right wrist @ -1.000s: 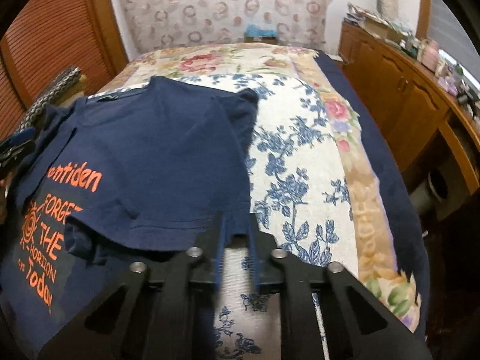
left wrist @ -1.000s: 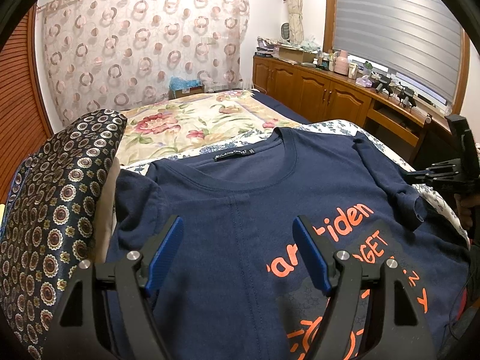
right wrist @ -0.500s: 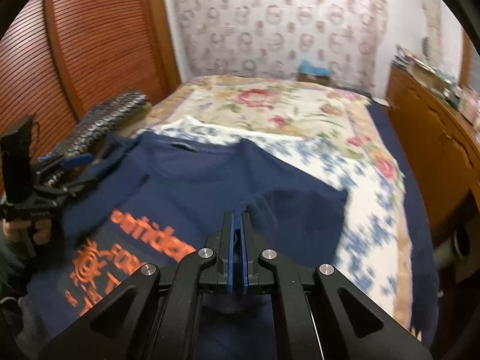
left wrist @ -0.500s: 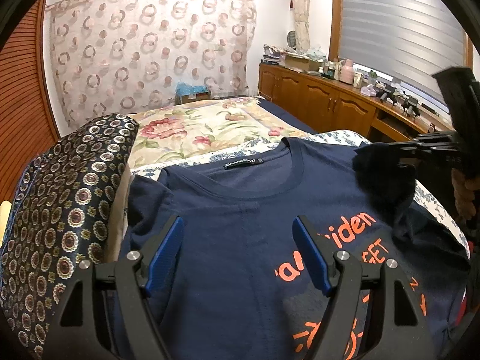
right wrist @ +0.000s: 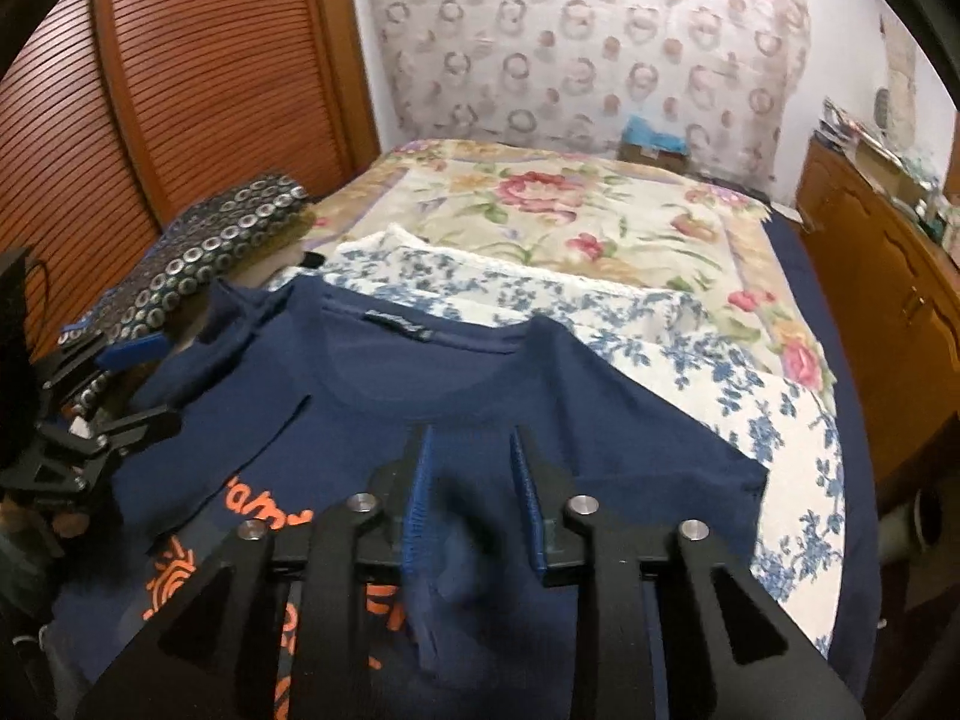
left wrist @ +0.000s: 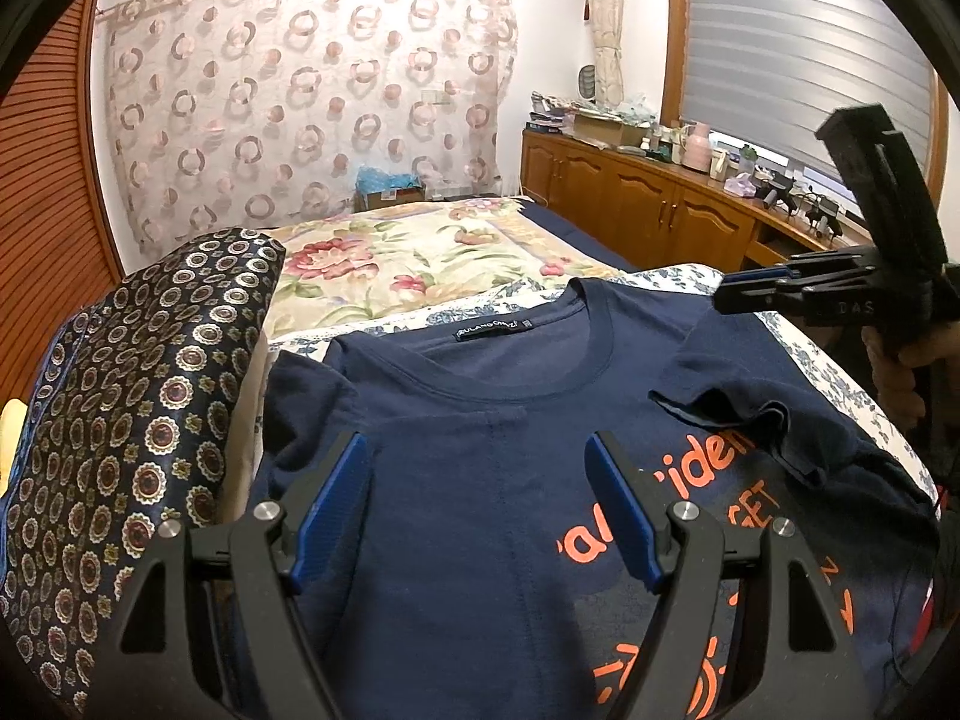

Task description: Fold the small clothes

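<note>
A: What is the surface, and where is the garment?

B: A bed (left wrist: 384,252) with a floral cover and a blue-flowered white cloth (right wrist: 708,354) on top. The navy T-shirt (left wrist: 480,480) lies face up on that cloth, collar toward the far curtain (left wrist: 300,96), its right sleeve (left wrist: 738,414) folded in over the orange print. A patterned cushion (left wrist: 138,396) sits just beside its left shoulder. A wooden cabinet (left wrist: 654,204) with clutter on top runs along the window wall.

A: The tongs?

B: The left tongs (left wrist: 480,510) hang released above the chest, wide apart, nothing between. The right tongs (right wrist: 471,492) are opening; navy fabric shows between the blue pads, probably already let go, though blur there makes contact hard to judge.

A: What is cut off?

B: The shirt's lower hem runs under both frames, and the print is partly covered by the sleeve. The right wrist view is soft throughout.

A: Room to move?

B: The shirt's left side crowds the cushion; to its right the flowered cloth lies bare up to the bed's edge.
</note>
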A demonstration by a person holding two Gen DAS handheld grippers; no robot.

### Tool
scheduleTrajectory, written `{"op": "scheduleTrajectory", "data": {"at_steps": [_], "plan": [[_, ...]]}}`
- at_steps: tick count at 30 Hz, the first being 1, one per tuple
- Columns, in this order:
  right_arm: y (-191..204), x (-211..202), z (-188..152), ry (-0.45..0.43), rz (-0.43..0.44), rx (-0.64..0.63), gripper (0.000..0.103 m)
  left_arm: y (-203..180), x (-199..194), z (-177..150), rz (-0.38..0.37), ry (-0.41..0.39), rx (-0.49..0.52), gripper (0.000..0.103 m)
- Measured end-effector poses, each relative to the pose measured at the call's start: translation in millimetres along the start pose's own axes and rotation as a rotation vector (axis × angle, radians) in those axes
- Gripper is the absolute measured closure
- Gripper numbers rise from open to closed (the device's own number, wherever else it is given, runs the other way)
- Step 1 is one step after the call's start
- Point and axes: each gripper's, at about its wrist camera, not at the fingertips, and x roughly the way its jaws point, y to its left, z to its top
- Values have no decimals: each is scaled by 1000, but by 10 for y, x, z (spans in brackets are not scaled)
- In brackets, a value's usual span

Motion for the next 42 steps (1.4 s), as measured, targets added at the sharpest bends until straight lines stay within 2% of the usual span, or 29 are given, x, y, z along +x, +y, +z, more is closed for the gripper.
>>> {"op": "scheduleTrajectory", "data": {"at_steps": [13,20,25,29,31,34,42], "plan": [[99,-409,-583,52,-35,10,77,-82,11,-2,-2,-2,9,28],[265,-346,-952,112,-21,23,76,-115,-46,31,2,-15,16,28],[366,-298,-1075,139,6,1,76,-72,-80,47,19,-20,7,28],[443,-251,-1131,161,-12,-56,76,-34,-85,66,38,-15,-1,28],[441,-235,-1155,168,-29,-80,89,-17,-90,85,50,-13,-2,28],[425,-299,-1175,152,-9,-96,97,31,-125,110,66,-12,-4,28],[362,-454,-1255,137,78,-73,97,191,-241,213,112,-6,-8,28]]}}
